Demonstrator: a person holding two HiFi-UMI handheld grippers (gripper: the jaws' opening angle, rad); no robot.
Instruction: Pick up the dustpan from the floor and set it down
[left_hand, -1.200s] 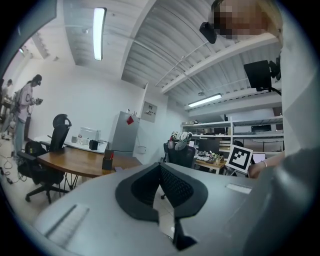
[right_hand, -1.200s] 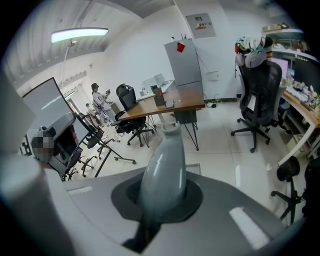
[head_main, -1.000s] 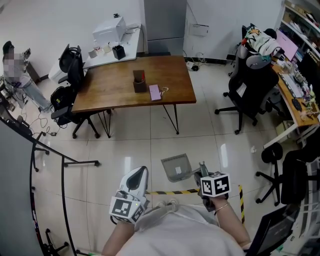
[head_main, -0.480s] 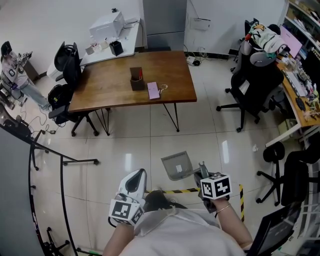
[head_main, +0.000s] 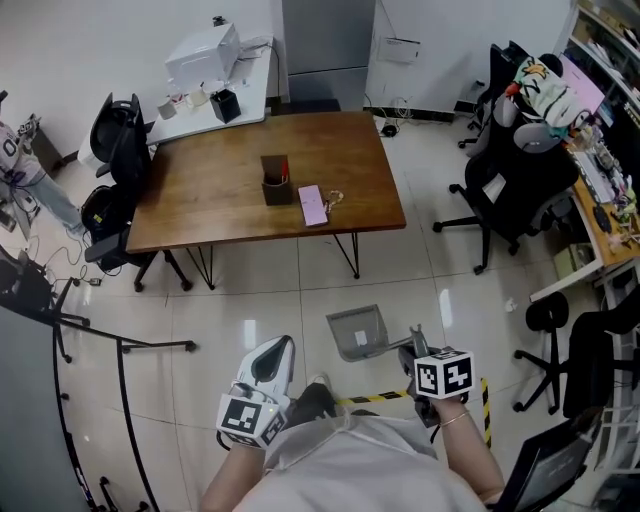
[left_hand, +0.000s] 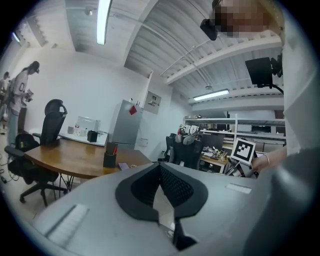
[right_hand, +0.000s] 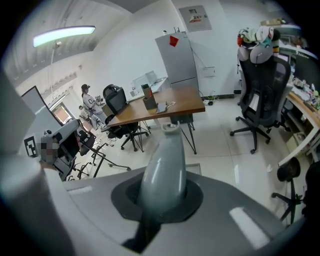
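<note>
Right gripper (head_main: 412, 348): jaws clamped tight on the moulded handle (right_hand: 162, 170) of the grey plastic dustpan (head_main: 355, 332). In the right gripper view, that handle fills the gap between the pads.
Left gripper (head_main: 280, 346): pads meet at their tips with nothing between them, and only a sliver of floor shows through behind. It sits close to the wearer's body, left of the dustpan.
Dustpan place: just beyond the right gripper on its far side, over the white tiled floor (head_main: 250, 300). It is on the near side of the brown wooden table (head_main: 220, 200) and well apart from it.
Hidden: in the right gripper view the handle covers nearly all of the pan, and only a corner of the rim peeks out at the right. From the head view I cannot tell whether the pan clears the tiles. The wearer's pale shirt (head_main: 350, 470) hides the nearest floor. A standing person (head_main: 10, 150) at the far left is cut off by the frame edge.
Changed: the black-and-yellow striped floor tape (head_main: 375, 397) now lies nearer the wearer than a second ago. A dark shoe (head_main: 312, 400) has come into sight just right of the left gripper. The table has shifted right in the head view. The standing person shows less than before. The dustpan keeps its place ahead of the right gripper.
</note>
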